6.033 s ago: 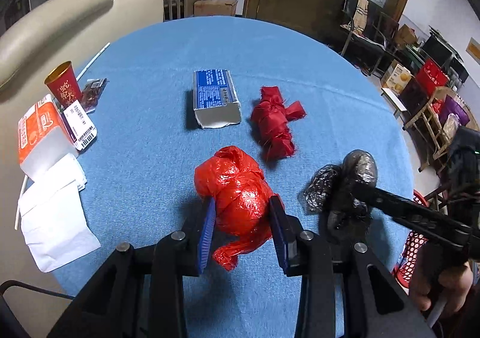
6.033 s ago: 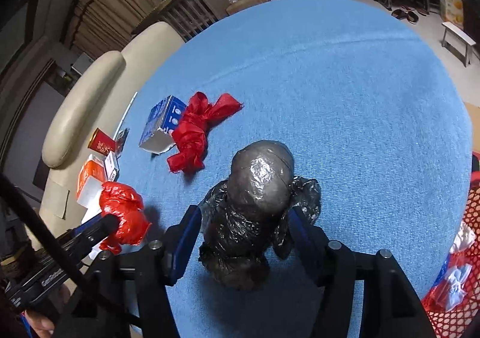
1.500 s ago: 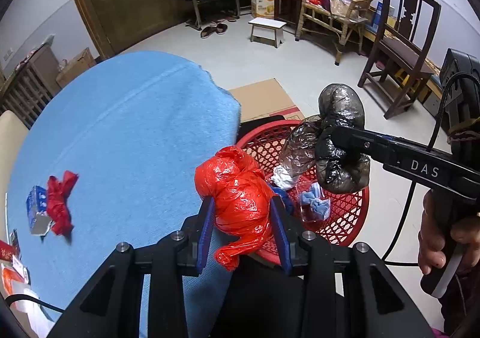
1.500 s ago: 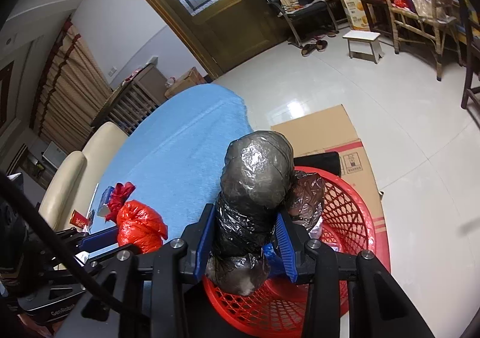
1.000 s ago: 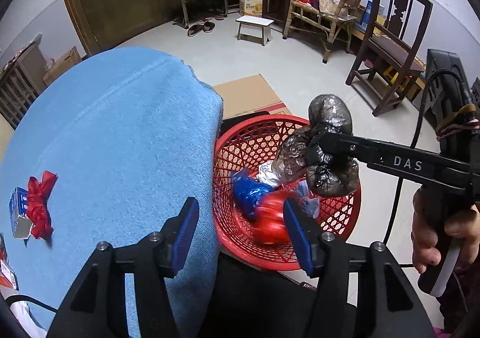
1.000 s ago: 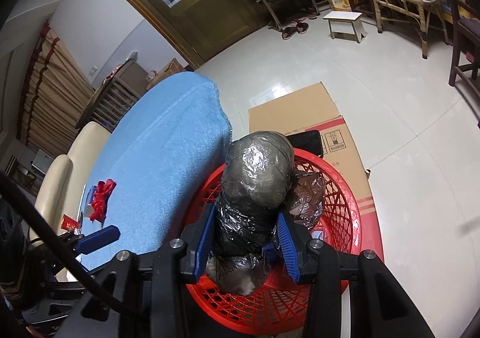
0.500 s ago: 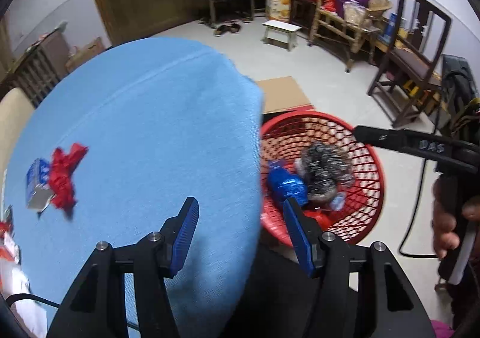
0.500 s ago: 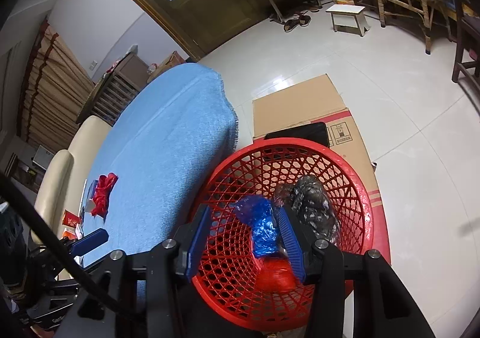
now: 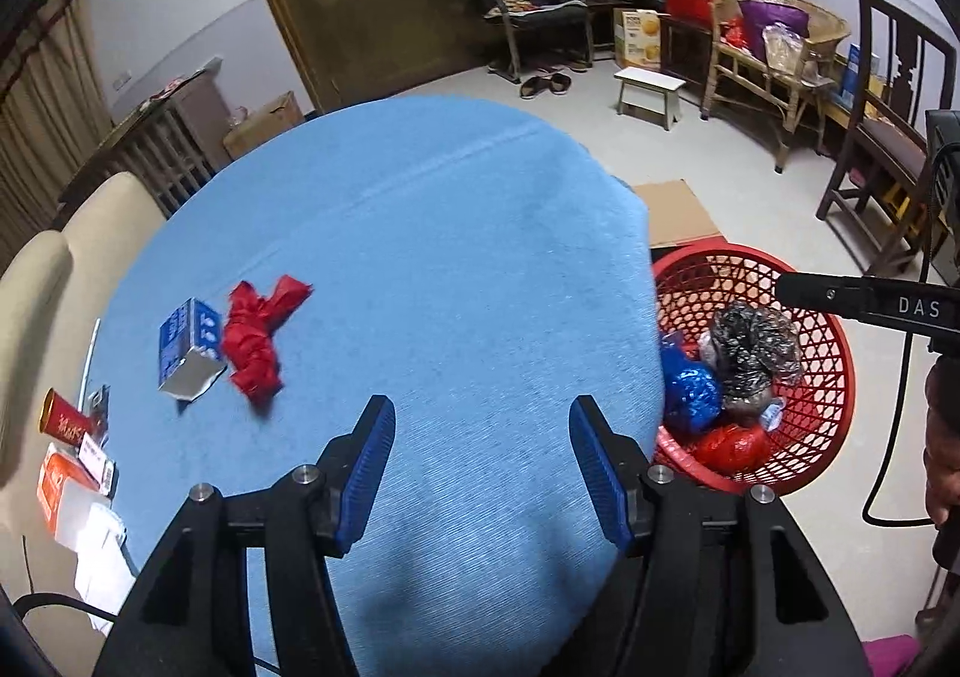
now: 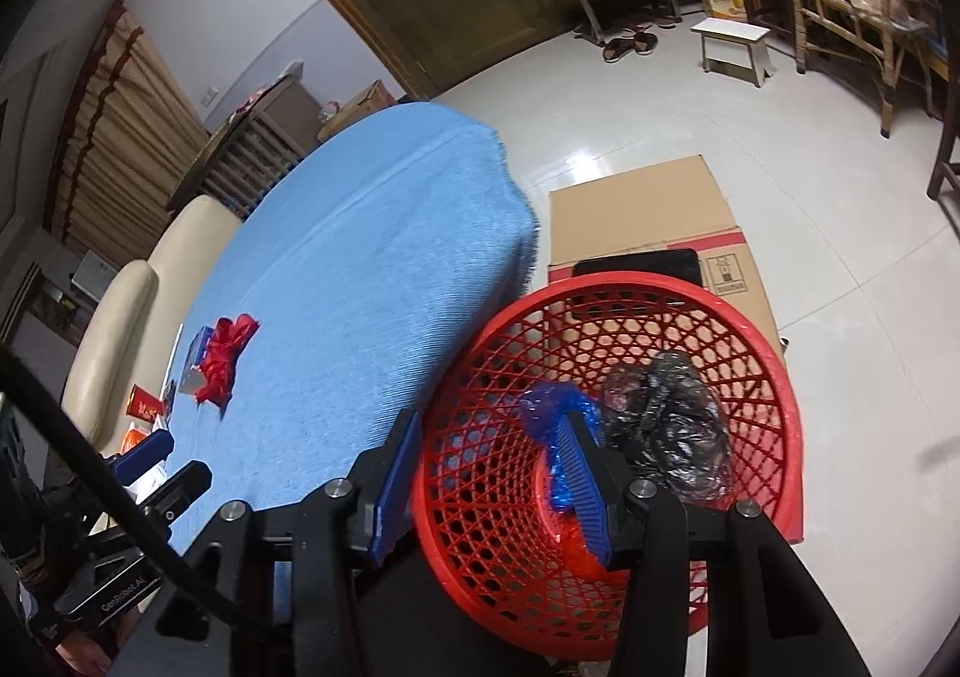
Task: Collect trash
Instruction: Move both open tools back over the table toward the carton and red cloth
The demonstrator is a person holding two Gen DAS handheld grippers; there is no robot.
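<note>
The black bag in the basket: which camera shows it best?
The left wrist view: the black bag lies unobstructed in the basket. In the right wrist view it is nearer, but partly hidden behind a tong finger.

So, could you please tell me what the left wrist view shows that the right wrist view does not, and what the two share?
Only the left wrist view shows the red bag in the basket clearly, the orange box at the table's near-left edge, and the right gripper's arm reaching over the basket. Only the right wrist view shows the whole basket rim and the cardboard behind it. Both show the blue table, red basket, black bag, blue bag, red ribbon, carton, and open, empty jaws.
</note>
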